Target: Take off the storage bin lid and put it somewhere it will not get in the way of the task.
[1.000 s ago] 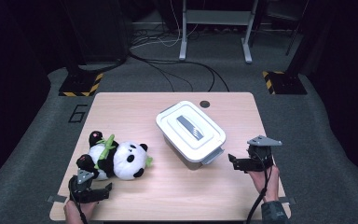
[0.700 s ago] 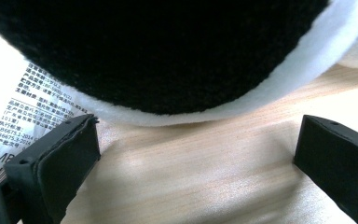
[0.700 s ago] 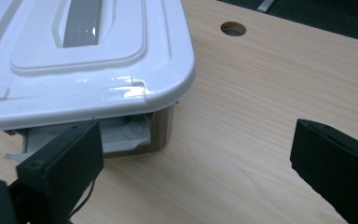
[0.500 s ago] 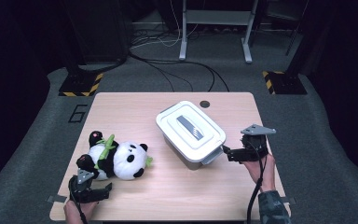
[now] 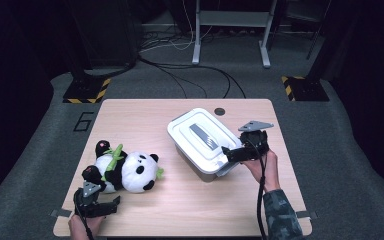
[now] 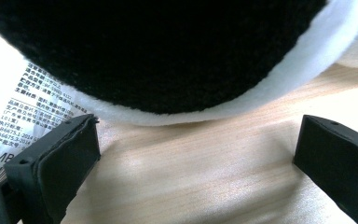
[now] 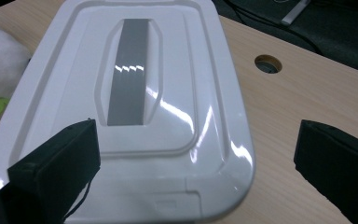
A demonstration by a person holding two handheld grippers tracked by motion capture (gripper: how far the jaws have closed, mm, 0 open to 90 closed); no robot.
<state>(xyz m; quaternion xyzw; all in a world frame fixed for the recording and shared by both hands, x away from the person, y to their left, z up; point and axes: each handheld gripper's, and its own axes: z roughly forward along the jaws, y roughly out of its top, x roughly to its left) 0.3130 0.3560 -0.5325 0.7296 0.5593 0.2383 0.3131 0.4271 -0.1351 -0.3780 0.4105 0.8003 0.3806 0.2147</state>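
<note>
- Since a second ago the right gripper [image 5: 228, 155] has travelled in from the desk's right edge to the near right end of the white lidded box [image 5: 200, 142]; the left gripper [image 5: 101, 206] has stayed at the near left corner, and the box and the toy have not shifted.
- Right gripper: its jaws stand wide apart and hold nothing. In the right gripper view [image 7: 196, 182] one jaw hangs over the near corner of the box lid [image 7: 121, 116] and the other over bare wood beside the box, so the end of the lid lies between them. Whether either jaw touches the lid cannot be told.
- Box: it sits slantwise on the right half of the desk [image 5: 190, 205], lid on, with a grey strip [image 7: 128, 70] running along the middle of the lid. A round hole [image 5: 220, 111] in the desk lies just behind it.
- Left gripper: jaws wide and empty in the left gripper view [image 6: 196, 172], resting low over the wood, with the panda's black and white plush [image 6: 168, 51] right in front of them and a printed label [image 6: 23, 107] beside one jaw.
- Plush panda [image 5: 125, 170]: it lies on its side on the left half of the desk, well apart from the box, with a green piece across its body, just beyond the left gripper.
</note>
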